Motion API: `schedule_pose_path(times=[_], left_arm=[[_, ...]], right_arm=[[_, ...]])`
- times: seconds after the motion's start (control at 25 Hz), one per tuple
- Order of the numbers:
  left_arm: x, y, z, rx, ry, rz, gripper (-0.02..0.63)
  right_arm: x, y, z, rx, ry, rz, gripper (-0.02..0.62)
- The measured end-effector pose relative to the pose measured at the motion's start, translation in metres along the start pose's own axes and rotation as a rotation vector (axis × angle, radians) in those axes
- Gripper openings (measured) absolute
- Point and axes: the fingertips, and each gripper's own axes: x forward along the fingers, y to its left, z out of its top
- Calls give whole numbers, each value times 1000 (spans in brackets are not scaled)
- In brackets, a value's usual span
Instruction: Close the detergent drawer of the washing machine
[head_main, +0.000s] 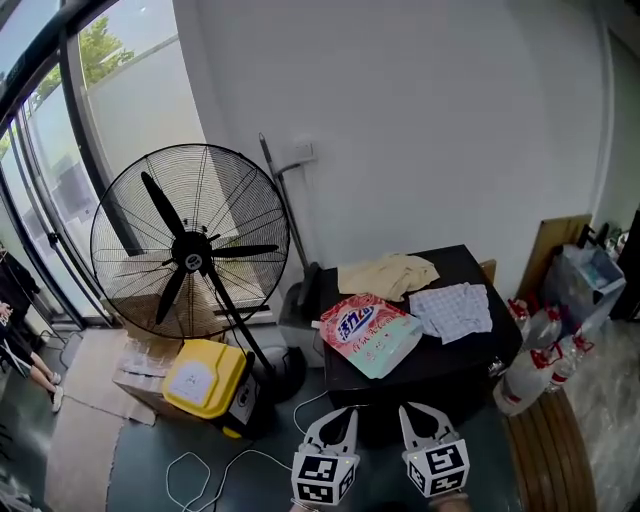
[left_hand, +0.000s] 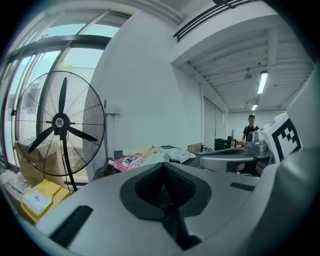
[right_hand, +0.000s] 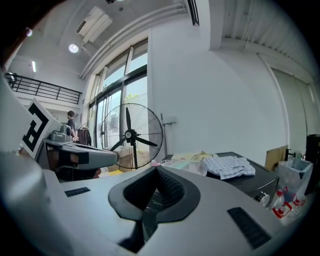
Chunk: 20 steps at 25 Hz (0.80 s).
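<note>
Left hand-held gripper (head_main: 333, 424) and right hand-held gripper (head_main: 425, 421) hover abreast, jaws together.

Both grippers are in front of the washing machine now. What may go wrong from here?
The detergent bag lies at the front edge of the washing machine; a reaching gripper might knock it off. A white cable loops on the floor beside the left gripper and might catch a foot. The drawer is not in view.

In the head view the bottom edge cuts off the left gripper (head_main: 333, 425) and the right gripper (head_main: 426, 424). The washing machine (head_main: 470, 352) front is too dark to make out any detail.
</note>
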Motion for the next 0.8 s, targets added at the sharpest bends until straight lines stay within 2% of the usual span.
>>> schedule_pose_path(times=[0.4, 0.8], left_arm=[[-15, -18, 44, 22, -41, -7, 15], [-19, -26, 59, 32, -64, 17, 15]], right_arm=[[-28, 2, 47, -27, -75, 43, 26], [-39, -1, 67, -79, -100, 49, 26]])
